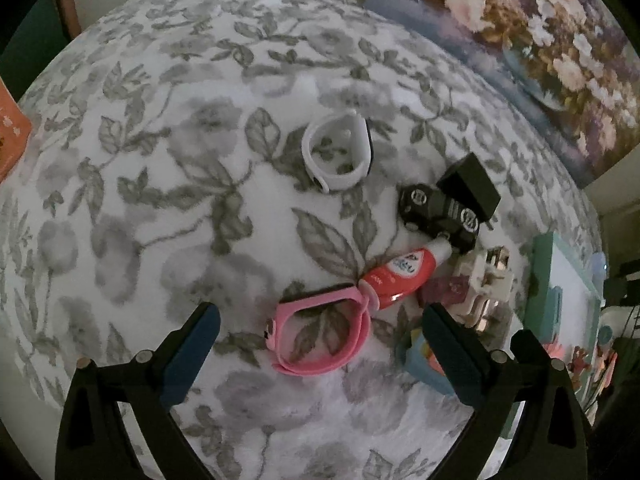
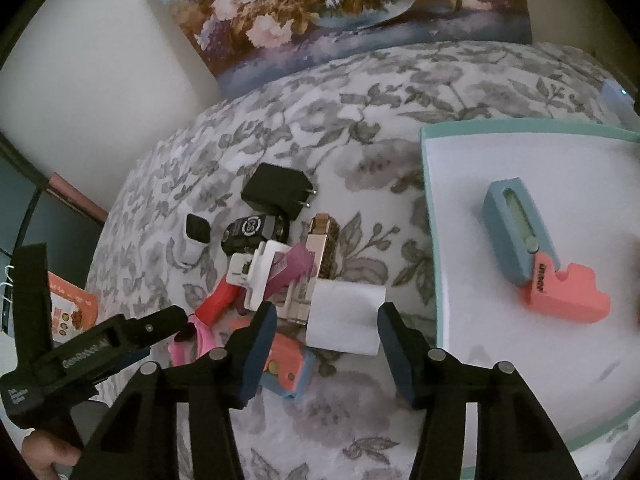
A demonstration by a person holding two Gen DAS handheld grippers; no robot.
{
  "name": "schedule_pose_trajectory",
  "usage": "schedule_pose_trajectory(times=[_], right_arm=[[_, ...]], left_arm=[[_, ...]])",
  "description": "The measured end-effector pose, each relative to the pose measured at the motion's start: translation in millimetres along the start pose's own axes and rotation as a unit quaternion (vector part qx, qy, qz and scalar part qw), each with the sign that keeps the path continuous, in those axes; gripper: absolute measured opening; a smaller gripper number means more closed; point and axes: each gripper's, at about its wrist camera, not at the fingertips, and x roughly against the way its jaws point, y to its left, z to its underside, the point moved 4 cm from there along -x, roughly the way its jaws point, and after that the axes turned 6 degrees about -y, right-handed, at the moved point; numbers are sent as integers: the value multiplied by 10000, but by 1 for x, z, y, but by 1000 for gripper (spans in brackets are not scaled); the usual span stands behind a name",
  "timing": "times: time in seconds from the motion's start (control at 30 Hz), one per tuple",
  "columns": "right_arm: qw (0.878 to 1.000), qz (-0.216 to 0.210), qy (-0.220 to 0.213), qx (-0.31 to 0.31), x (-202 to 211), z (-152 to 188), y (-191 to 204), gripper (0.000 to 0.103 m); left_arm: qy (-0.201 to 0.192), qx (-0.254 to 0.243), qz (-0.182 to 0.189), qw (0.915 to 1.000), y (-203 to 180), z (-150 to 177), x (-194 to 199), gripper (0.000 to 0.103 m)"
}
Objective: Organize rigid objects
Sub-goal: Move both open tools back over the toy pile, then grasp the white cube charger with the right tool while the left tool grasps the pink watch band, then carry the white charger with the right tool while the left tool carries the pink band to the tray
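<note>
Between our right tongs (image 2: 326, 346) sits the white block (image 2: 346, 318), nearest of all, with a blue pad standing either side of it and a sliver of gap showing at each face, so we judge them half open and not yet pressing. Nothing is held. Behind the block lies the heap: a pink-and-blue cutter (image 2: 286, 372) half under the left pad, a white plug (image 2: 256, 276), a gold case (image 2: 322, 240), a black toy car (image 2: 250, 230) and a black charger (image 2: 276, 192). Toward the right edge of the bed (image 2: 360, 120) rests the teal-rimmed tray (image 2: 430, 200), already carrying a second blue-and-pink cutter (image 2: 536, 252).

To do this step well, we should centre the block between the pads, close squarely on its two flat sides, and lift straight up before swinging to the tray, so the neighbours in the heap are not dragged along. The cutter under the left pad is the likely snag.

Our left tongs (image 1: 320, 344) hang wide open over the pink strap (image 1: 320, 332), a loop lying flat, touching nothing as far as we can tell. A red tube (image 1: 400, 276) lies at the strap's far end, and a white strap (image 1: 340, 152) lies farther off, apart from the heap. We would grip the pink loop across one side, not around the whole ring.
</note>
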Motion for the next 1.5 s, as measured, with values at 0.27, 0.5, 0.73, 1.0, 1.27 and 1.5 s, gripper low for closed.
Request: schedule_pose_trajectory(times=[0.27, 0.5, 0.73, 1.0, 1.27, 1.5], right_arm=[[9998, 159, 13, 75, -3, 0, 0, 54], [9996, 193, 194, -6, -14, 5, -4, 51], [9995, 176, 250, -100, -20, 9, -7, 49], [9996, 126, 197, -186, -17, 8, -8, 48], [9996, 36, 75, -274, -4, -1, -11, 47], [9992, -158, -110, -343, 16, -14, -11, 46]], left_arm=[[245, 31, -23, 9997, 3, 8, -15, 84], [272, -23, -110, 9996, 4, 12, -18, 73], [187, -36, -113, 9998, 4, 9, -18, 63], [49, 65, 25, 10000, 9, 3, -9, 62], [-572, 31, 114, 9983, 5, -17, 35, 62], [-1119, -94, 139, 9936, -7, -26, 73, 62]])
